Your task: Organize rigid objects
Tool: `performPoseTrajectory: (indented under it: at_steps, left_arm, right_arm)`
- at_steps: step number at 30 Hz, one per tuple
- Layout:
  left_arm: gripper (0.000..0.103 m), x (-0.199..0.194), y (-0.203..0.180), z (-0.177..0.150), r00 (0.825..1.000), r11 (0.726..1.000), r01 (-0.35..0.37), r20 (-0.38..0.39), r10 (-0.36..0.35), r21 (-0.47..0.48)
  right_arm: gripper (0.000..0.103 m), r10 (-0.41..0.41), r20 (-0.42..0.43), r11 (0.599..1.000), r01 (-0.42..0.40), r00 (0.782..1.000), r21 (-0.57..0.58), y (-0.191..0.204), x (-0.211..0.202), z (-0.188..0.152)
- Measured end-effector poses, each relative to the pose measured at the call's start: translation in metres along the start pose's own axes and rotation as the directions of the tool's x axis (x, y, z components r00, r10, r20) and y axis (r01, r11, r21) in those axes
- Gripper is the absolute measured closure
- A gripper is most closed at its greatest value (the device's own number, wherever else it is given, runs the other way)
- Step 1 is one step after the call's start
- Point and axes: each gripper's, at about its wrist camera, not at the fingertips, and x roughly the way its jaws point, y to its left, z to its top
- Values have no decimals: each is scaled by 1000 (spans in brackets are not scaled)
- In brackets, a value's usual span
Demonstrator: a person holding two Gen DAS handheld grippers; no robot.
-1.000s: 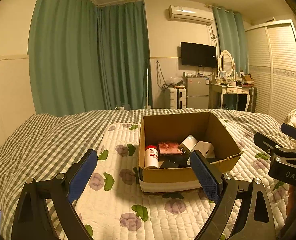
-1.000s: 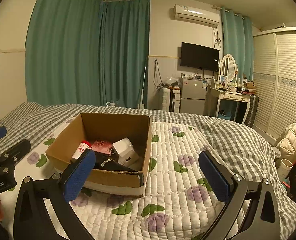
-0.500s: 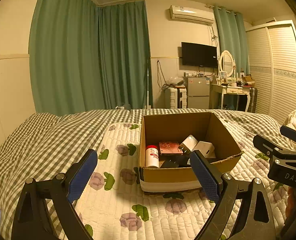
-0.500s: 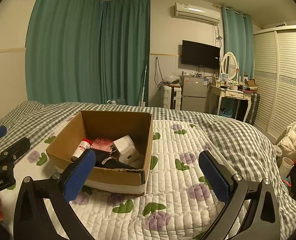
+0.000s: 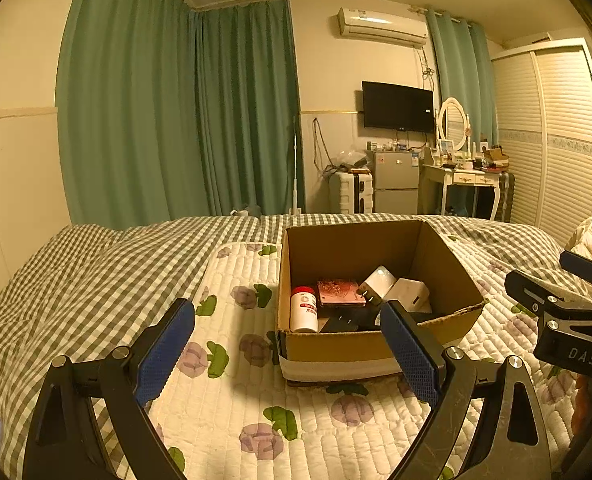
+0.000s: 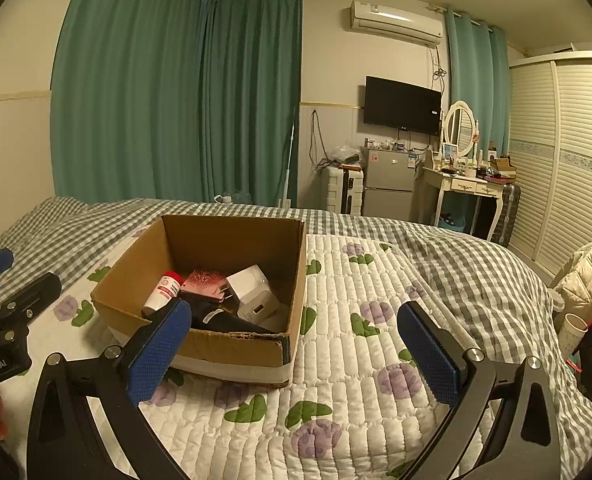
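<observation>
Left gripper (image 5: 287, 340): jaws spread wide, empty, held short of the cardboard box (image 5: 336, 346) on the quilt (image 5: 231, 412). Inside, a white bottle (image 5: 304, 309) lies with its red cap toward the far wall, beside a pink case (image 5: 340, 291) and white chargers (image 5: 396, 290). Right gripper (image 6: 291, 352): jaws apart, empty. Packing appears largely complete; no loose items are visible.

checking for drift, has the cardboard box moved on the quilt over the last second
No. In the left wrist view the cardboard box keeps its place against the flowers printed on the quilt; only the camera has shifted slightly.
</observation>
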Motion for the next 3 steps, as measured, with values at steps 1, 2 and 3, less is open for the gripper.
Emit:
performPoseTrajectory:
  at_steps: [1, 2, 3]
  left_arm:
    - [7, 1, 1, 0, 1000, 1000, -1, -1, 1, -2]
    - [7, 1, 2, 0, 1000, 1000, -2, -2, 2, -5]
    - [7, 2, 3, -1, 1000, 1000, -4, -3, 4, -7]
  right_arm:
    - [0, 0, -2, 1000, 0, 1000, -2, 0, 0, 0]
    - [0, -3, -2, 1000, 3, 1000, -3, 1, 0, 0]
    - [0, -3, -3, 1000, 3, 1000, -3, 1, 1, 0]
